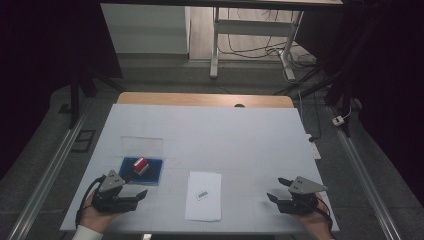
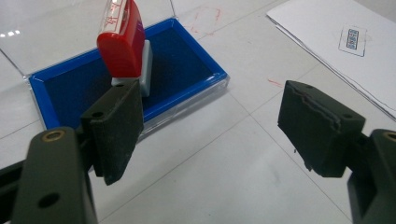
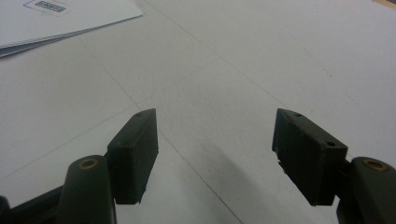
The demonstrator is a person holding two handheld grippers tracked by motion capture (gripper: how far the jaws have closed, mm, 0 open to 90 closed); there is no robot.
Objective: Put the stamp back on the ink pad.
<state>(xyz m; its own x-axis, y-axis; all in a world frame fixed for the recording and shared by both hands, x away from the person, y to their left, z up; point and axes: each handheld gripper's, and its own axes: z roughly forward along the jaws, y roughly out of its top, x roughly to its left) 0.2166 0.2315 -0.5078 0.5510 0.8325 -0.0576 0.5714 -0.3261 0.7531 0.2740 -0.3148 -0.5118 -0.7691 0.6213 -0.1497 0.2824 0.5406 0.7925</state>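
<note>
A red-handled stamp (image 1: 140, 165) (image 2: 124, 44) stands on a blue ink pad (image 1: 153, 170) (image 2: 187, 65) at the table's left. My left gripper (image 1: 141, 191) (image 2: 210, 126) sits just in front of the pad, jaws open and nothing between them. A white sheet of paper (image 1: 204, 196) (image 2: 327, 32) with a small printed label lies at the front middle. Over bare table at the front right, my right gripper (image 1: 278, 190) (image 3: 215, 154) stands open and holds nothing.
A clear lid (image 1: 142, 146) lies flat behind the ink pad. The white table top (image 1: 225, 135) ends in a wooden strip at the back. Beyond it stand desk legs (image 1: 215, 45) with cables on the floor.
</note>
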